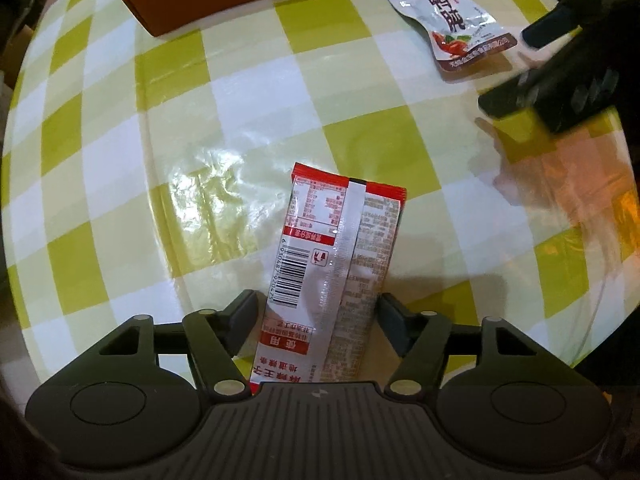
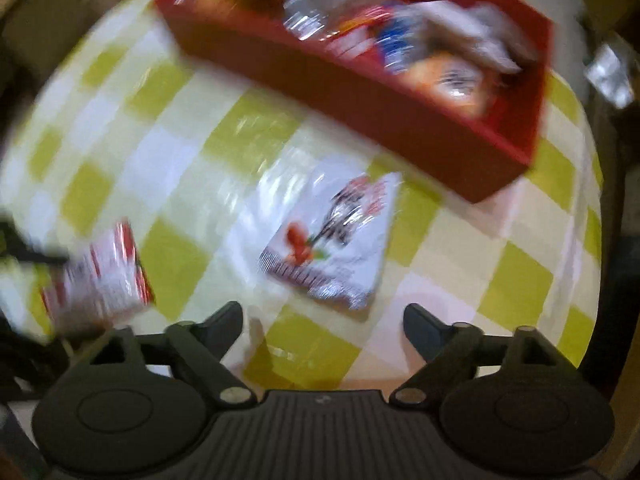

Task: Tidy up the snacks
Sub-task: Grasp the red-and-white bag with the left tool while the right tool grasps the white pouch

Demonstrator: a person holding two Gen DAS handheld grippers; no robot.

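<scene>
Left tool [image 1: 318, 312] grips a red-and-white snack packet [image 1: 336, 264]; right tool [image 2: 323, 320] hangs open and empty.

The left tool's jaws press both long sides of the packet, which lies back-side up, barcode showing, over the checked tabletop [image 1: 160, 128]. A silver snack pouch [image 1: 454, 26] lies flat toward the tabletop's far right part, near the right tool's dark fingers [image 1: 532, 32]. The red box [image 2: 400, 120], holding blurred snack packs, sits along the far edge.
</scene>
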